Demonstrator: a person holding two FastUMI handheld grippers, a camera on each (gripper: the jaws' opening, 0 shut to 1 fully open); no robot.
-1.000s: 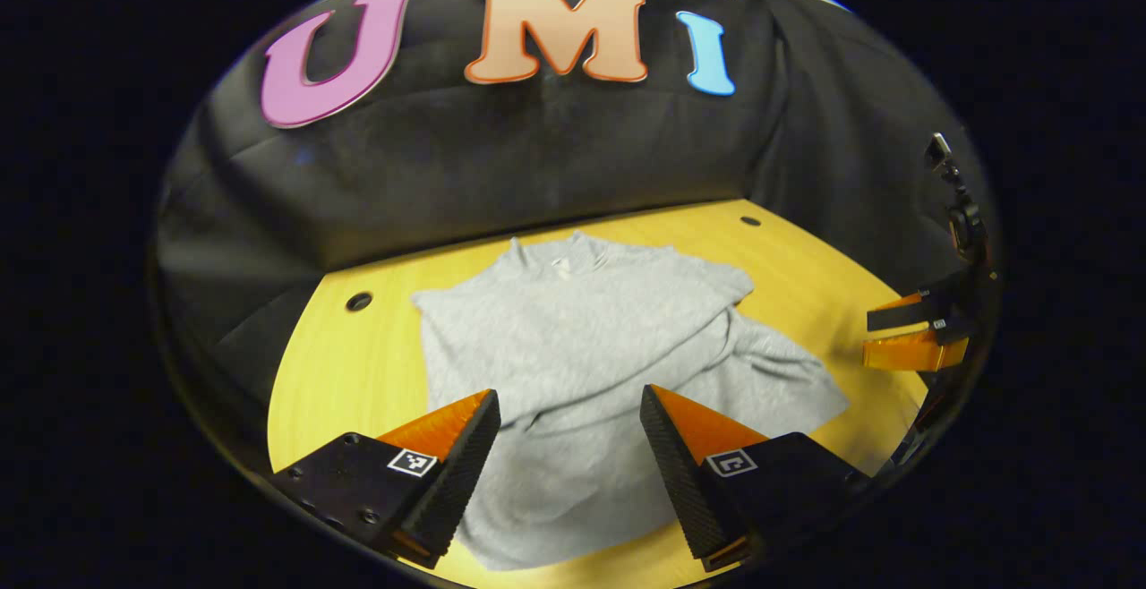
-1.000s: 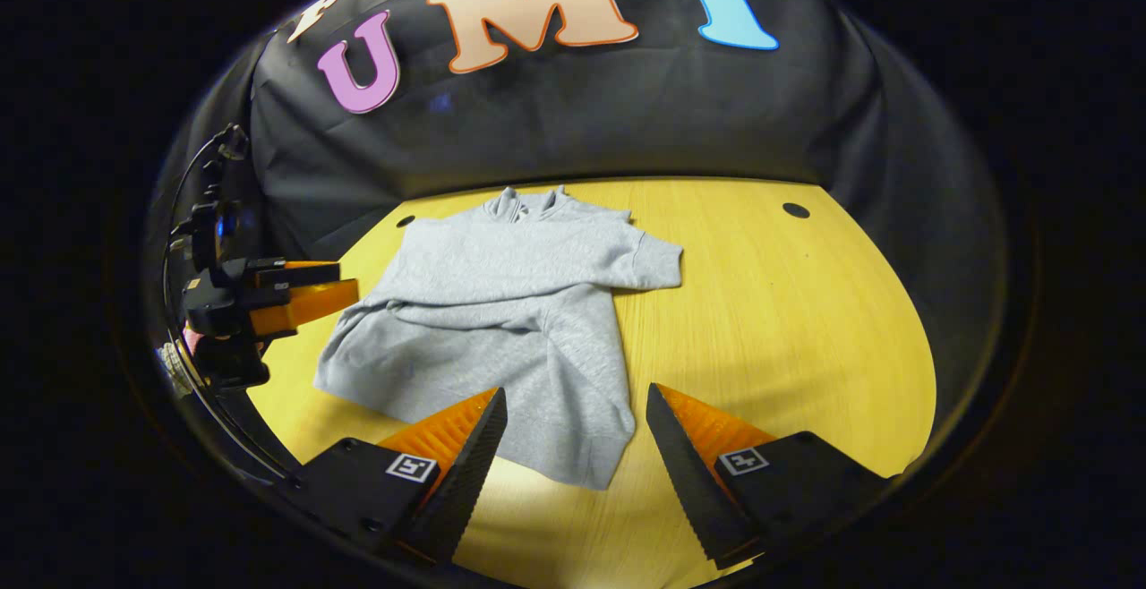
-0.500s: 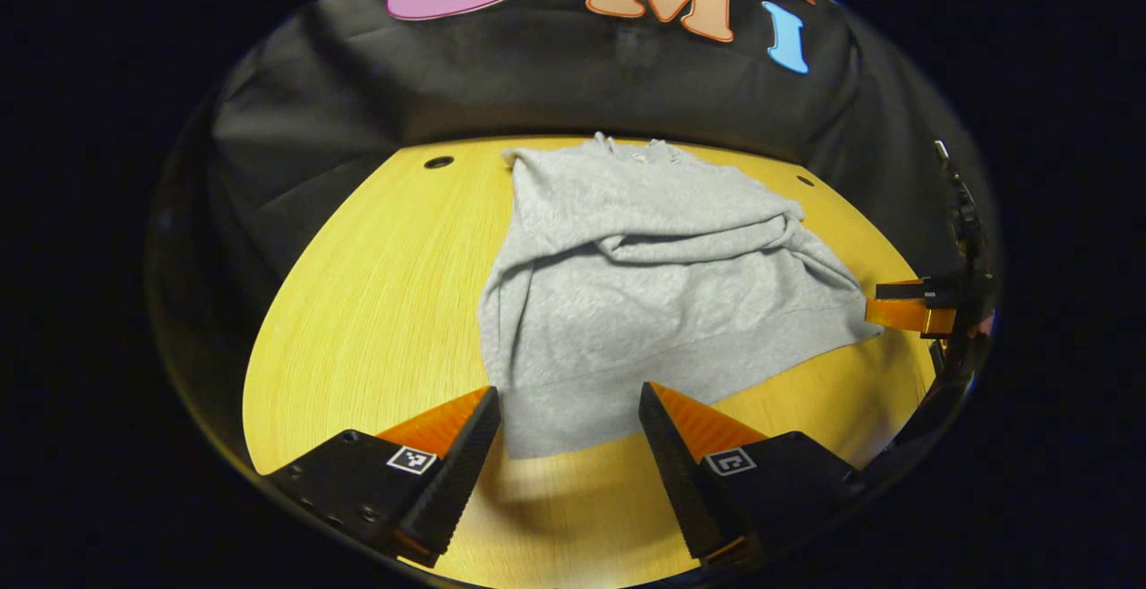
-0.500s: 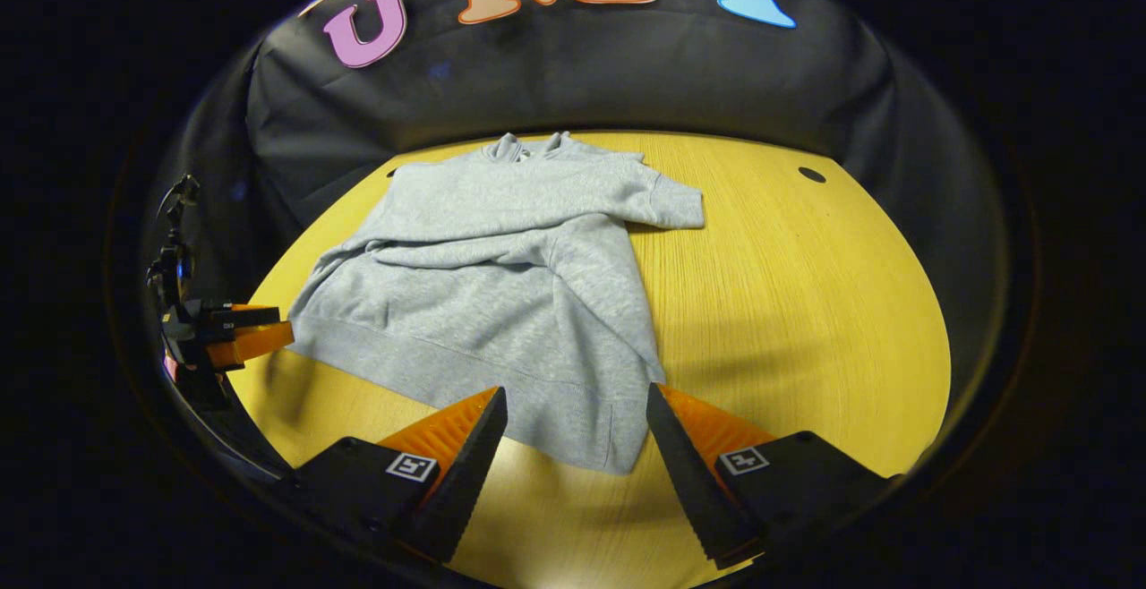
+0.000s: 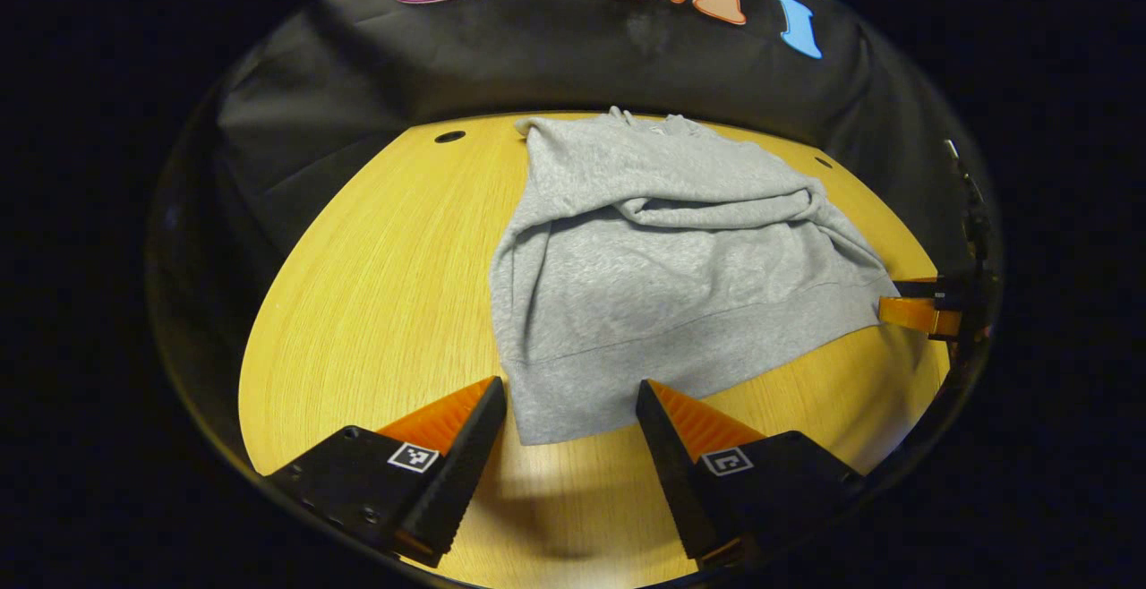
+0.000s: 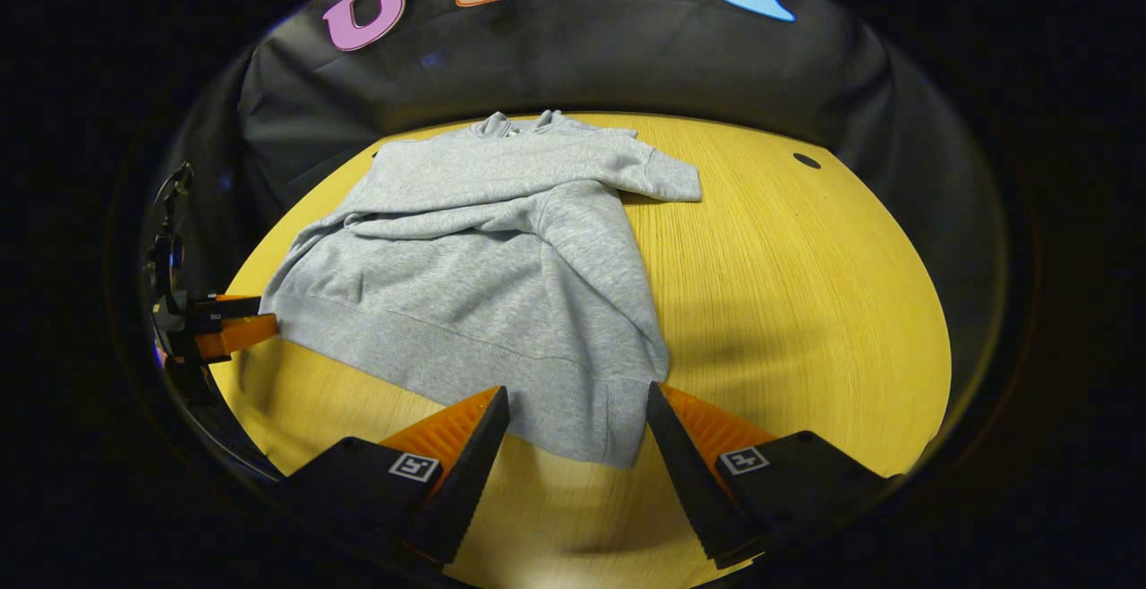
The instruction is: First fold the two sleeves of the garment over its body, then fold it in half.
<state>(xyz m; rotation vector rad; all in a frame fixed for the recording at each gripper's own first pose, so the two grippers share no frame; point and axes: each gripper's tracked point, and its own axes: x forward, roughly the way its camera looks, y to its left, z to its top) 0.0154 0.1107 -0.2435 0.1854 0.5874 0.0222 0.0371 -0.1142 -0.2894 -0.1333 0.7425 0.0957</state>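
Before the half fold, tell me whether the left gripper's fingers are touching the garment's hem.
Cannot tell. In the left gripper view the left gripper is open astride the garment hem corner, but contact isn't plain.

- The garment [image 5: 662, 267] is soft grey cloth – matt and a bit fuzzy, with wrinkles across its middle and a ribbed band along its bottom edge.
- The table [image 5: 376, 285] looks like yellow wood, smooth, with fine lines in it and a little shine at 6 o'clock in the right gripper view.
- The booth wall [image 6: 555, 61] is black cloth, dull and creased.
- The left gripper [image 5: 570, 432] has fingers with rough, ridged inner faces – its body looks like hard matt plastic.
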